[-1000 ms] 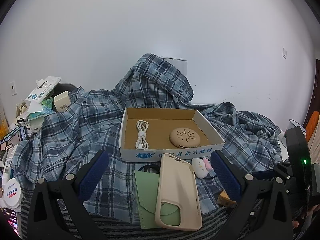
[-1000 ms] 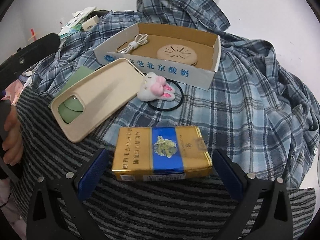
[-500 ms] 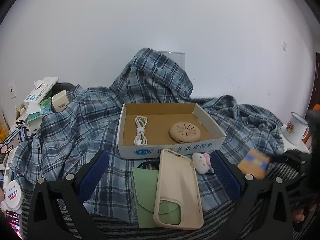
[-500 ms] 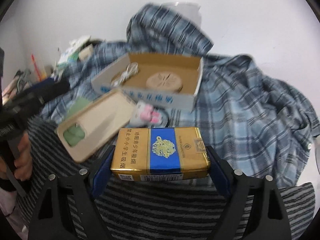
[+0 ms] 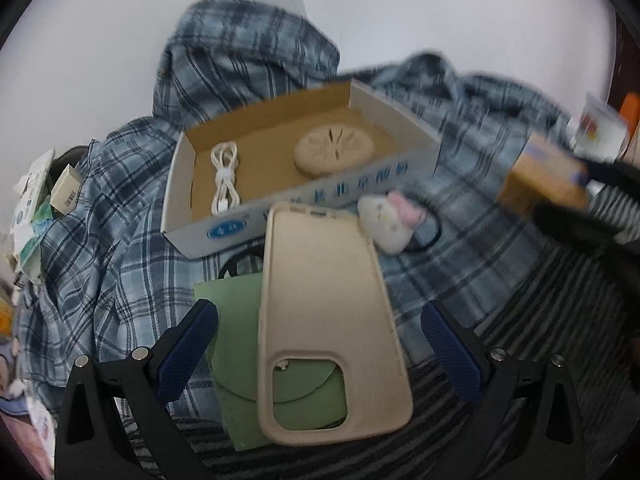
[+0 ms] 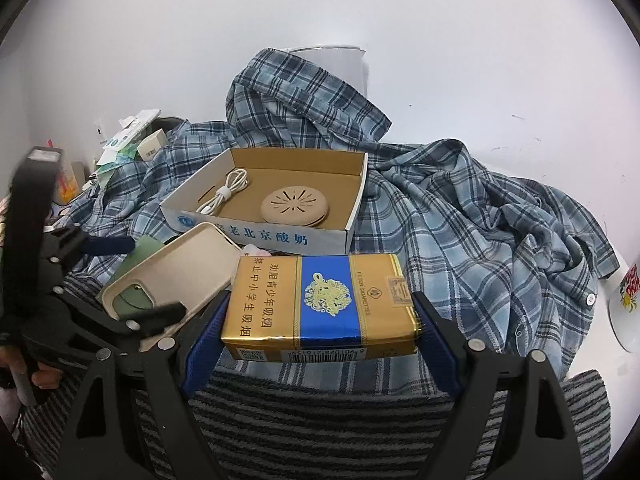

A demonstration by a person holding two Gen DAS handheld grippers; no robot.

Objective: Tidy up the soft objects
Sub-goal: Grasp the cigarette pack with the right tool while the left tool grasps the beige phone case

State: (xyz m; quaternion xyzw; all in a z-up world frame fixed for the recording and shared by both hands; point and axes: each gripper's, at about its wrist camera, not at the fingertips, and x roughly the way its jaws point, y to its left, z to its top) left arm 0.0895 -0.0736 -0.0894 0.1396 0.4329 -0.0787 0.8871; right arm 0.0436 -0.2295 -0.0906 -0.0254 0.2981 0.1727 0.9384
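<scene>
Between the blue pads of the right hand-held gripper [image 6: 320, 322], in the right wrist view, a gold and blue cigarette pack [image 6: 320, 306] is pinched by its two short ends and carried clear of the striped mat [image 6: 360, 420] below it. Both pads press on the pack.

That view alone shows the pack's printed face. The left wrist view gives it only as a blurred gold shape [image 5: 546, 182] at the right edge, with a dark part of the gripper just below.

The left wrist view alone shows the small white and pink plush toy [image 5: 390, 216] in full, lying on the blue plaid shirt [image 5: 100, 240] just in front of the cardboard box [image 5: 400, 168], with a black ring partly under it. From the right wrist only a sliver of pink shows behind the pack.

Both views show the box holding a coiled white cable [image 5: 225, 182] and a round beige vented disc [image 5: 334, 152].

The left hand-held gripper [image 5: 320, 350] has its jaws spread wide and grips nothing. Its pads stand either side of the beige phone case [image 5: 328, 320], clear of it. The case lies on a green pouch [image 5: 236, 340]. The right wrist view shows this gripper from the side [image 6: 132, 280], over the case.
</scene>
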